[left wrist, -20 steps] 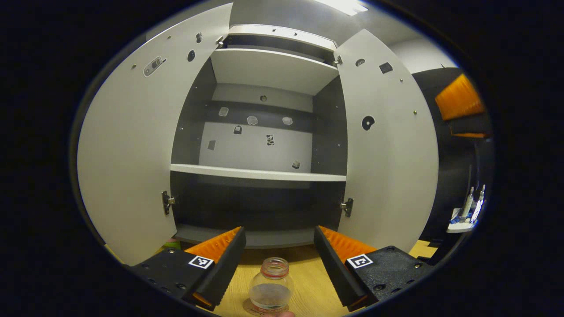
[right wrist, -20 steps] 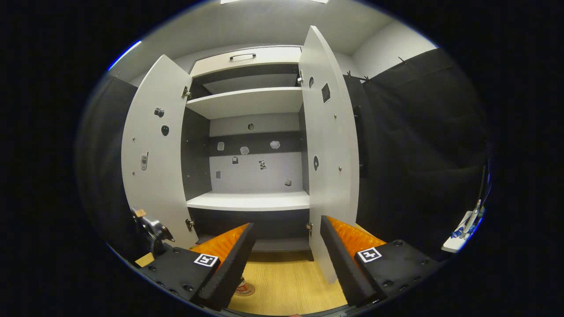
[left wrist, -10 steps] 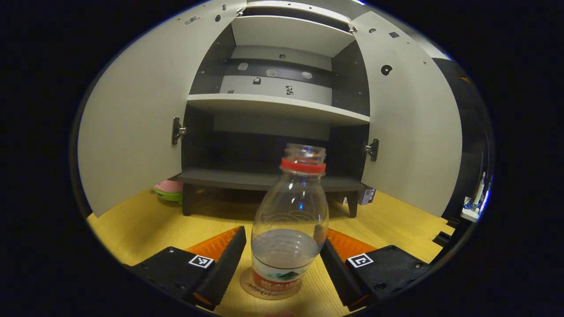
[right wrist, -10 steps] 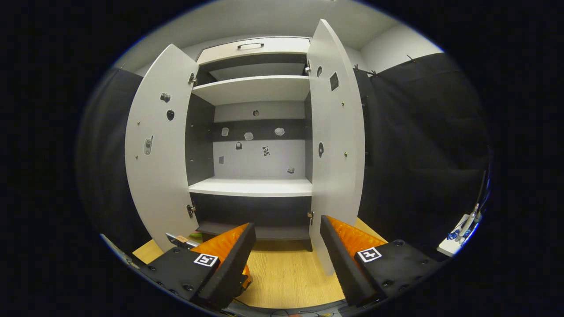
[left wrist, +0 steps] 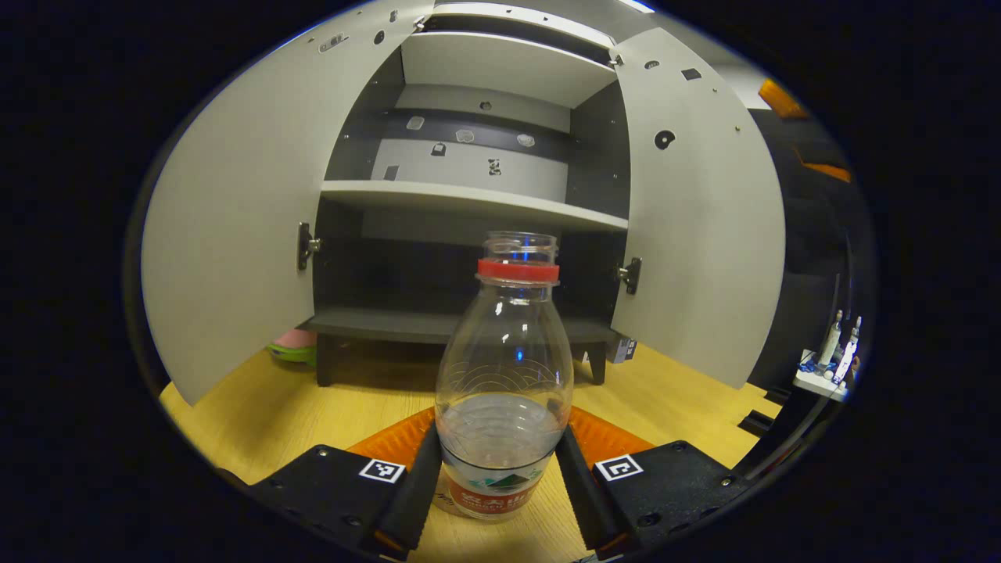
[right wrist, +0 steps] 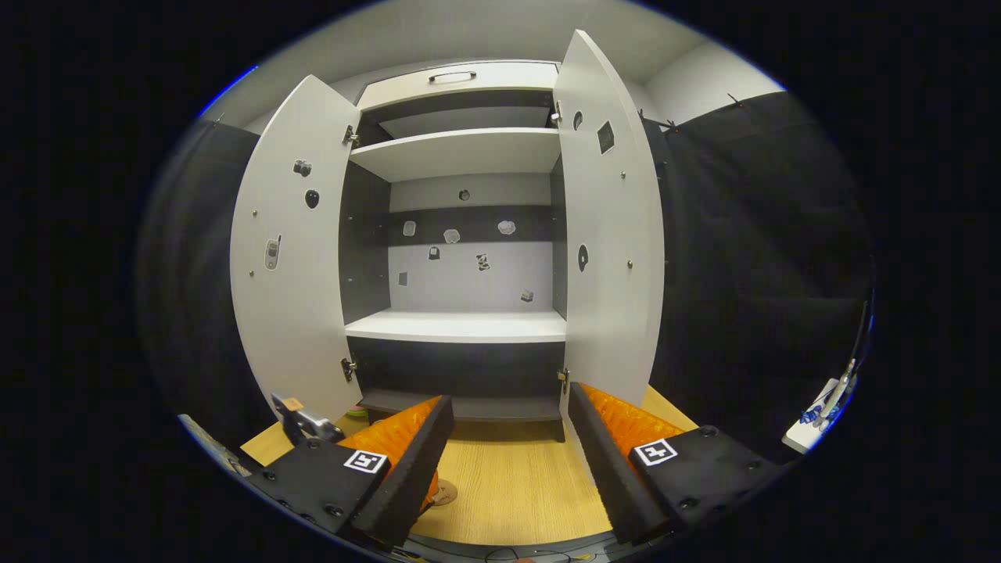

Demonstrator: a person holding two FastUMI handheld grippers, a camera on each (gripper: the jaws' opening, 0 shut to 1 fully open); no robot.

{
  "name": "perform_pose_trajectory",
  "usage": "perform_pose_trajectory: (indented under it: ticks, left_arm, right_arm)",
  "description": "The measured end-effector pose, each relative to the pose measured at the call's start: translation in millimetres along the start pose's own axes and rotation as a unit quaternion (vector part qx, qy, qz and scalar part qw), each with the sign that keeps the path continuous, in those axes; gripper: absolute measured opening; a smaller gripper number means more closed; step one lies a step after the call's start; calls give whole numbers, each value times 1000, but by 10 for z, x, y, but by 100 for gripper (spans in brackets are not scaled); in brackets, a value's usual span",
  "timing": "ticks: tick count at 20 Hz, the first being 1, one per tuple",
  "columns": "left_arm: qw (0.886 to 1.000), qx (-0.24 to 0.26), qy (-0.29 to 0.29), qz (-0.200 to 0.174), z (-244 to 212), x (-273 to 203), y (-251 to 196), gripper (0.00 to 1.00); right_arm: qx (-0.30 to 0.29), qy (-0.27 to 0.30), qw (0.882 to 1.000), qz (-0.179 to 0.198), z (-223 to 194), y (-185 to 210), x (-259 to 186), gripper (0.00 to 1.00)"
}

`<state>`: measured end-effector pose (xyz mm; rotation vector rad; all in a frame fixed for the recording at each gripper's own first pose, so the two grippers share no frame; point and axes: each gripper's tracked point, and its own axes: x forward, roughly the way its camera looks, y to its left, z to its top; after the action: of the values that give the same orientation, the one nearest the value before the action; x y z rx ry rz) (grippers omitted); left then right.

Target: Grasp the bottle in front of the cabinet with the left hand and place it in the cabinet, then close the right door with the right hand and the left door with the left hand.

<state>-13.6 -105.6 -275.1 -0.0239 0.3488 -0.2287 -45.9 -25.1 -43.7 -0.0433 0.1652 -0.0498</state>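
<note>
Bottle (left wrist: 503, 375) sits between our left gripper (left wrist: 496, 489) fingers, apparently pinched low; we lift upright, level, toward the cabinet (left wrist: 461, 324) floor. Right gripper (right wrist: 508, 461) waits open, empty.

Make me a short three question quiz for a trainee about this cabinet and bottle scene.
1. True or false: both cabinet doors stand open.
2. The left gripper fingers sit: A) either side of the plastic bottle, B) on a door, C) on a shelf.
3. Fill in: the bottle has no ___ on its neck.

Key: 1 true. 2 A. 3 cap.
</note>
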Motion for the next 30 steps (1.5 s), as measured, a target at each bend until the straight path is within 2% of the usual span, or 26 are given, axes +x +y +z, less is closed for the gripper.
perform_pose_trajectory:
  ticks: [5, 10, 14, 18, 22, 26, 30]
  left_arm:
    - [999, 10, -35, -19, 1073, -408, 84, 74]
    - [996, -3, -89, -21, 2435, -429, 152, 74]
    - [992, -11, -120, -26, 3272, -109, 137, 74]
    - [991, -1, -130, -29, 3869, 566, 110, 74]
    - [994, -17, -92, -52, 4011, 1385, -40, 74]
    - [997, 28, -70, -16, 3972, 2166, -7, 74]
    - [1000, 19, -15, 1, 3593, 2708, 48, 74]
  right_arm:
    - [19, -1, 1000, 0, -51, -31, 78, 98]
    - [40, -3, 999, -11, -121, -172, 120, 100]
    - [48, -6, 998, -30, -157, -322, 38, 99]
    - [42, -14, 997, -70, -177, -624, -119, 99]
    - [53, -8, 992, -111, -264, -896, -293, 98]
    - [69, 2, 986, -153, -385, -1177, -477, 98]
    - [89, 0, 977, -196, -408, -1442, -652, 99]
